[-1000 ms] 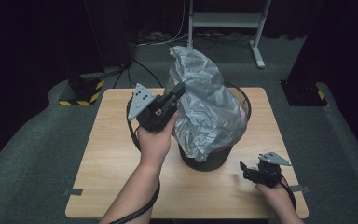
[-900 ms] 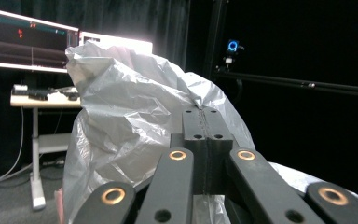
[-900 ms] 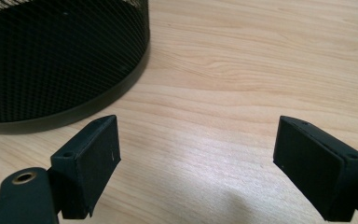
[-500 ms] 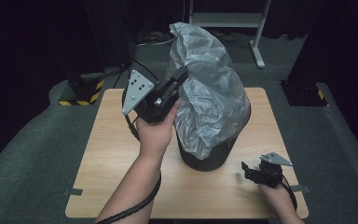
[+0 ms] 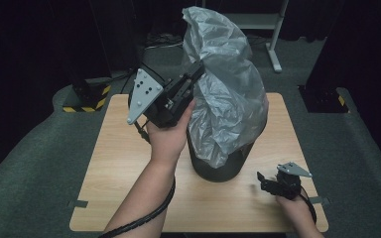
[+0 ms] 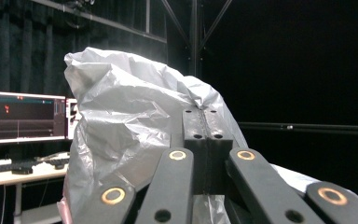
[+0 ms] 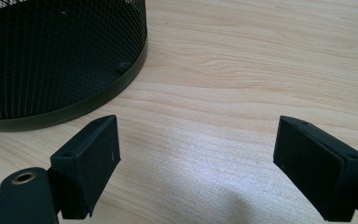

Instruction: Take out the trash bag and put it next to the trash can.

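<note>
Your left gripper (image 5: 197,69) is raised above the light wooden tabletop (image 5: 114,163), its two black jaws pressed together on a fold of the crinkled silver-grey plastic bag liner (image 5: 225,89). In the left gripper view the jaws meet flat against each other with the plastic pinched between them (image 6: 206,123), and the bag (image 6: 121,135) billows up to the left of them. Your left hand (image 5: 166,136) wraps the gripper body from below, and the grey three-cornered plate on top tilts toward the left edge of the table.

The liner stands tall, its top well above the round black wire-mesh waste bin (image 5: 218,168), while its lower part drapes down over the bin's rim and front wall. The bin sits upright near the middle of the table, just right of your left forearm.

Your right gripper (image 5: 267,182) rests low at the table's near right corner, well apart from the bag, with your right hand (image 5: 292,206) behind it. Its jaws are spread wide with nothing between them; bare wood (image 7: 242,107) shows in the gap. The bin's mesh wall and dark base ring (image 7: 60,65) stand near the left jaw, not touching it.
</note>
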Demonstrator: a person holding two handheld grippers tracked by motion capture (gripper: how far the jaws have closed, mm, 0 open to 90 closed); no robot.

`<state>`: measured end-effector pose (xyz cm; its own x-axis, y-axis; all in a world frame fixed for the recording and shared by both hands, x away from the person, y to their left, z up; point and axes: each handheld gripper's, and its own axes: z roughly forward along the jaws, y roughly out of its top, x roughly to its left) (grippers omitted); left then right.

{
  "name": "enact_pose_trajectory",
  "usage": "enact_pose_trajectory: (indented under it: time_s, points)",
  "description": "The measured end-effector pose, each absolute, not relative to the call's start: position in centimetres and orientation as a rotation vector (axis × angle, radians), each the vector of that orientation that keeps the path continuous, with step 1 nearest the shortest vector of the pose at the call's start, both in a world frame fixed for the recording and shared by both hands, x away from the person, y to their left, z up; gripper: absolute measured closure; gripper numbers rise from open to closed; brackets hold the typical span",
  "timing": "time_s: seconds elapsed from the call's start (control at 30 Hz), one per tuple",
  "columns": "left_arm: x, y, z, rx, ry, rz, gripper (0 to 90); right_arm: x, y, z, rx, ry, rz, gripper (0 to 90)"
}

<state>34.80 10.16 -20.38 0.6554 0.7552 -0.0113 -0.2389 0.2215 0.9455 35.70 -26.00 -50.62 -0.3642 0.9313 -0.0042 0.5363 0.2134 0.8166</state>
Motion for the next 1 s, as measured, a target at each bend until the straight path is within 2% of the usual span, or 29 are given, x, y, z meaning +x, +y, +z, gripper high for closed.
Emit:
enact_pose_trajectory:
  time_s: [1.0]
  points:
    - [32.8,14.5,-17.3,1.021,0.536,0.826,89.9,36.0,-25.7,-50.8,1.346,1.989,1.023,14.1]
